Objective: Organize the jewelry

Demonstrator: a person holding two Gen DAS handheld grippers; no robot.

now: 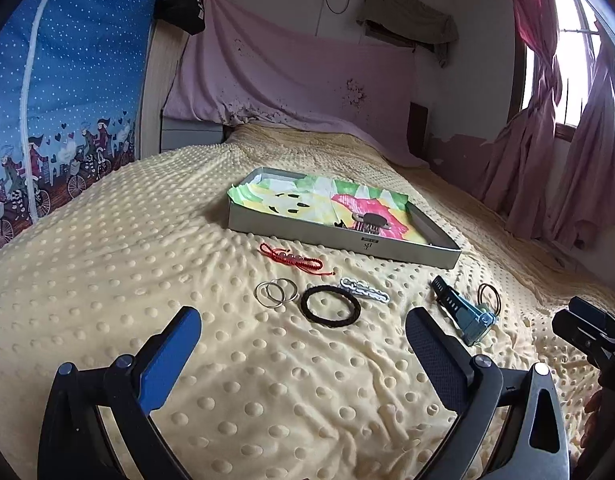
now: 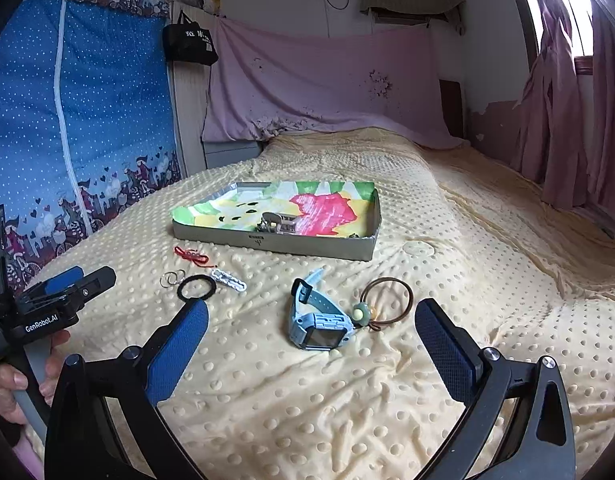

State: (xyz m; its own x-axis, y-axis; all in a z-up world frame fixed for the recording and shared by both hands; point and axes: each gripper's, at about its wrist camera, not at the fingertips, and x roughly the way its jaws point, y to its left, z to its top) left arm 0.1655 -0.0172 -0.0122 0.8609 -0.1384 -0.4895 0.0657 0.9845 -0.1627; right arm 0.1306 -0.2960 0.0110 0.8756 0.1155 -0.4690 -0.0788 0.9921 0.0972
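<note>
Both my hand-held grippers, left point(image 1: 303, 340) and right point(image 2: 311, 332), spread wide and empty; thin rings point(image 1: 276, 292) could slip on the soft bedspread point(image 1: 107, 280).

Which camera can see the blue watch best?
The right wrist view. The blue watch lies close, between the open jaws, showing its screen and strap. In the left wrist view the watch sits farther off to the right, seen edge-on, its screen hidden.
</note>
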